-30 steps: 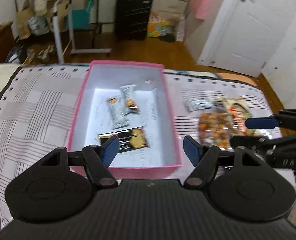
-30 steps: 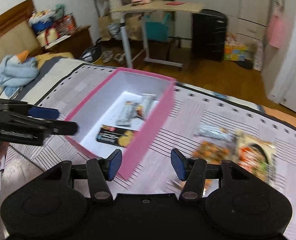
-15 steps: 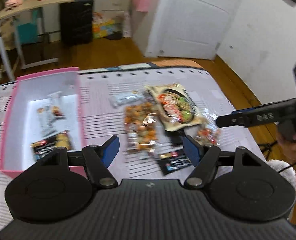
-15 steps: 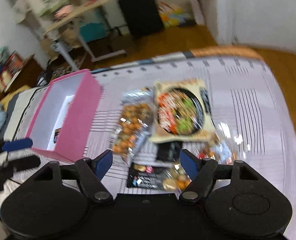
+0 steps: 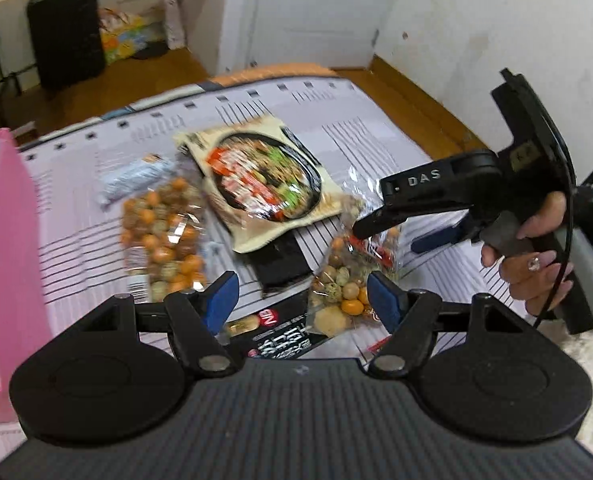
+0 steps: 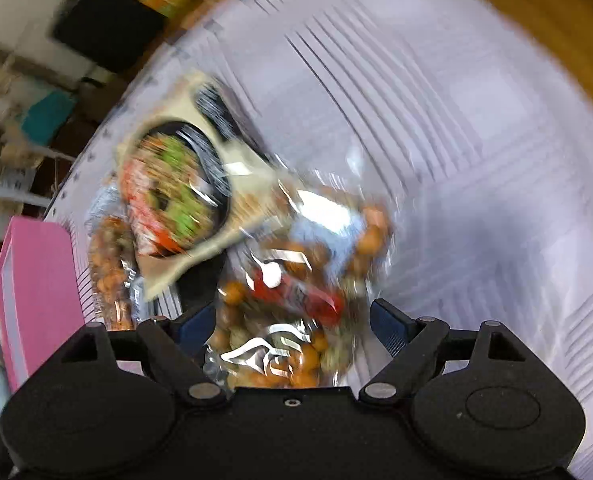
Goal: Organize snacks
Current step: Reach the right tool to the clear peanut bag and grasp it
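Mixed-nut bag [image 6: 292, 280], right of the pink box [image 6: 36, 292], sits between the released right hand-held gripper [image 6: 292, 320]; it should clench at mid-bag.

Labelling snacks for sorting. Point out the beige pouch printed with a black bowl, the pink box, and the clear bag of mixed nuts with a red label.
Beige pouch printed with a black bowl [image 5: 262, 190], left wrist view, on the bowl picture.
Pink box [image 5: 14, 248], left wrist view, on its outer side wall.
Clear bag of mixed nuts with a red label [image 6: 296, 292], right wrist view, on the red label.
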The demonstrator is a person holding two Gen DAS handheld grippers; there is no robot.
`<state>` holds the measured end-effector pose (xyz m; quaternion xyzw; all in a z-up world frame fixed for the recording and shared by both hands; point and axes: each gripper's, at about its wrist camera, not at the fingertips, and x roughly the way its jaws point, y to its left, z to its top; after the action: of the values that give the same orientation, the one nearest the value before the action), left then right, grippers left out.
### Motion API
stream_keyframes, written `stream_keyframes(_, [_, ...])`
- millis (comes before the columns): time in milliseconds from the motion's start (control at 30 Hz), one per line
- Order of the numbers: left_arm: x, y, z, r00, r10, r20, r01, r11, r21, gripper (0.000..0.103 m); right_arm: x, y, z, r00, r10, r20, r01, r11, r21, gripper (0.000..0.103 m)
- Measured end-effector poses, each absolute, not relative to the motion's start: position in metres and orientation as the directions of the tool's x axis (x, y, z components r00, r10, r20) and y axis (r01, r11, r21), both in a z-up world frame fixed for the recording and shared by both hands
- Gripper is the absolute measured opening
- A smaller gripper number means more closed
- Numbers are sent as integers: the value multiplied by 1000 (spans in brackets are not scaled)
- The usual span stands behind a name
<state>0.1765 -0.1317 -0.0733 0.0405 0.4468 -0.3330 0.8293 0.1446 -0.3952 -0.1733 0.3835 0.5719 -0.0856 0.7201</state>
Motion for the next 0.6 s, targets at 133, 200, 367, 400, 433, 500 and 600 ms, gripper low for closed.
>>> stream_keyframes(133, [192, -157, -105, 336, -517, -787, 613, 755, -235, 69, 141, -412, -189, 349, 353, -868, 639, 587, 496, 88])
stream_keyframes(200, [201, -168, -122, 302, -521, -799, 617, 746, -253, 67, 143, -416, -192, 367, 347, -863, 651, 567, 505, 88])
stream_keyframes(367, [209, -185, -155, 243, -539, -806, 631, 719, -291, 60, 153, -411, -195, 341, 331, -880, 654, 589, 475, 89])
stream_keyframes(400, [209, -185, -158, 237, -556, -797, 637, 708, -305, 57, 156, -410, -196, 337, 324, -884, 654, 595, 468, 89])
stream_keyframes(433, [208, -185, -160, 228, -571, -788, 642, 697, -319, 52, 156, -410, -196, 338, 320, -885, 659, 591, 465, 90])
stream_keyframes(500, [207, -186, -162, 212, -592, -777, 649, 680, -340, 46, 160, -408, -197, 331, 307, -892, 665, 595, 451, 91])
stream_keyframes(600, [206, -186, -163, 214, -587, -780, 651, 682, -335, 45, 167, -401, -199, 320, 291, -902, 661, 613, 433, 93])
